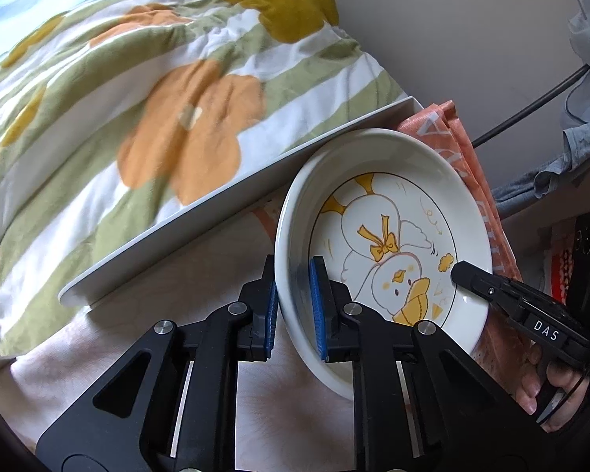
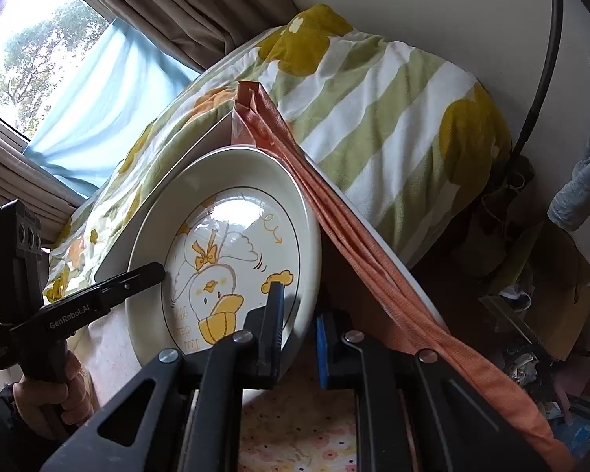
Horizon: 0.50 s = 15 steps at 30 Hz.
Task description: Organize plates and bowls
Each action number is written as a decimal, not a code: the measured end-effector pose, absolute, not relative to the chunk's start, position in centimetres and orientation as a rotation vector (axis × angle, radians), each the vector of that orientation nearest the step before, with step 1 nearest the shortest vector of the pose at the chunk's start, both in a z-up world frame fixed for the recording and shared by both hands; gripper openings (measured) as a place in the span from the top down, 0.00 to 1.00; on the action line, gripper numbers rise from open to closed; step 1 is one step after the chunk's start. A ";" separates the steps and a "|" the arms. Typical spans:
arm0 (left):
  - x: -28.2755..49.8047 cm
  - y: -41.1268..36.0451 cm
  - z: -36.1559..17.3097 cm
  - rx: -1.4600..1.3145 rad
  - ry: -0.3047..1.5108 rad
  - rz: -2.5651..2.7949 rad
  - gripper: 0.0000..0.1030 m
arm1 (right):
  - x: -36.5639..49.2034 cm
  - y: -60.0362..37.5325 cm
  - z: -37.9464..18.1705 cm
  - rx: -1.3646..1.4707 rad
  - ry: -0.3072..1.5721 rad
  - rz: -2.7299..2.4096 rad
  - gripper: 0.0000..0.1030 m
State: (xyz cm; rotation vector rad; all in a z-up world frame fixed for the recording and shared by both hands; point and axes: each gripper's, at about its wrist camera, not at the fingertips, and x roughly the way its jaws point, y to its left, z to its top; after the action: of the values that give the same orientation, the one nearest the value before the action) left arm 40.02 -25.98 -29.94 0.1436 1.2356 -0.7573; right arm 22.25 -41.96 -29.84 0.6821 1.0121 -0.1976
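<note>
Both the left gripper [image 1: 295, 306] and the right gripper [image 2: 299, 338] are clenching their jaws on opposite rims of 1 duck-print plate [image 1: 393, 236], tilting it.

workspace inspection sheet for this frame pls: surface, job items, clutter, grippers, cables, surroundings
Surface: floral tablecloth on a white-edged table.
Job's things: one duck-print plate, tilted; no bowls seen.
Clutter: folded orange cloth against the plate's far side; blurred odds and ends at the right.
Grippers: left gripper has its jaws shut on the plate's rim; right gripper is shut on the opposite rim.
Cables: black cable along the wall.
Surroundings: flower-print duvet behind the table, window with curtains, grey garment hanging at the right.
</note>
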 end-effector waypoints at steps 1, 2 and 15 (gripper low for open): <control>39.8 -26.0 -29.8 0.150 1.231 -0.754 0.87 | 22.2 -42.0 -29.8 0.682 1.012 -0.195 0.87; 39.6 -26.0 -29.5 0.150 1.225 -0.749 0.87 | 22.2 -41.9 -29.8 0.684 1.010 -0.196 0.87; 35.6 -24.2 -22.7 0.146 1.128 -0.715 0.87 | 20.1 -40.9 -25.1 0.616 0.953 -0.180 0.87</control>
State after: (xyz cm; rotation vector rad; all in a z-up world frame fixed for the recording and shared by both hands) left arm 35.56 -24.24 -22.68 0.1457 1.1277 -0.7151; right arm 20.05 -40.93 -25.07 0.6159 0.9529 -0.1802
